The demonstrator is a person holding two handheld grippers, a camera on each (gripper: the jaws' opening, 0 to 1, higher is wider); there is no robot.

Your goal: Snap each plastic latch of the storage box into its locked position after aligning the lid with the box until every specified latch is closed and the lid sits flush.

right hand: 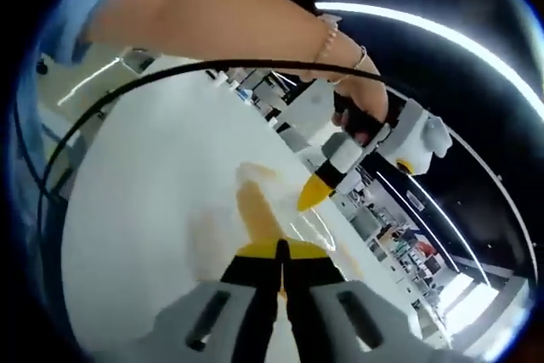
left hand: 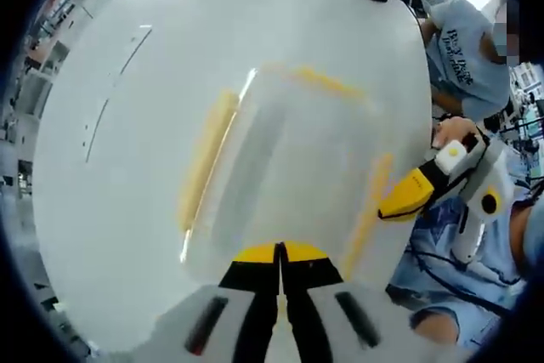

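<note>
The left hand-held gripper (left hand: 279, 268) sits nearest, jaws together on nothing, tips at the near edge of the box (left hand: 280, 167). The clear box, with yellow latches (left hand: 206, 157), rests on the white table (left hand: 110, 210). The right hand-held gripper (right hand: 280, 271) is likewise closed and empty, near the box. Motion blur hides whether the lid sits flush; pressing a latch over a misaligned lid could skew it.

The setting is an indoor lab or workshop hall. A large white table (left hand: 127, 167) serves as the work surface. Rows of shelves and benches (right hand: 399, 244) loaded with equipment stand beyond it. Long strip lights (right hand: 442, 36) run across a dark ceiling. A person in a blue shirt (left hand: 463, 57) sits beside the table.
</note>
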